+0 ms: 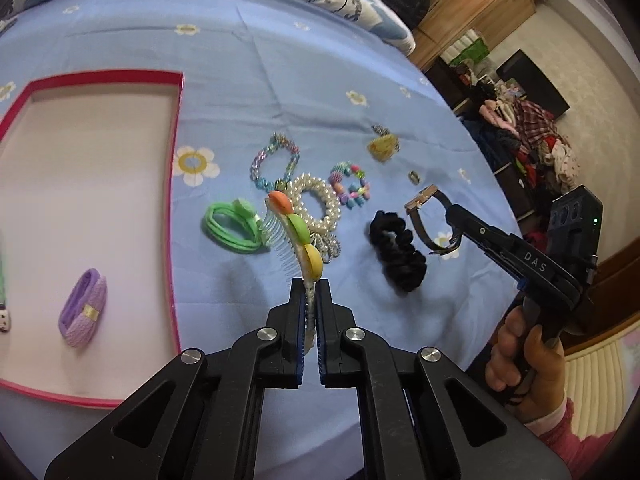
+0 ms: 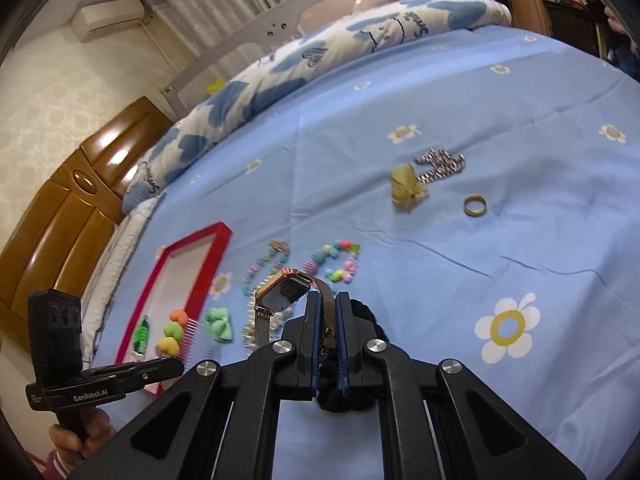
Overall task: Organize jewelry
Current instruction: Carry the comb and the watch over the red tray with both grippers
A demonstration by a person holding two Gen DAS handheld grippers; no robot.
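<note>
Left wrist view: left gripper (image 1: 310, 292) fingers closed on one end of the hair comb (image 1: 294, 236), held clear above the bed (image 1: 280, 80), likely for carrying to the red tray (image 1: 178, 128) at left. Comb's long axis runs away from the camera, teeth facing left. A purple hair tie (image 1: 83, 307) lies in the tray.

Right wrist view: right gripper (image 2: 328, 312) fingers pinch the watch (image 2: 284, 294) strap, lifted; its face tilts toward the camera, strap running back between the fingers. A ring (image 2: 475, 205) lies loose on the bed.
</note>
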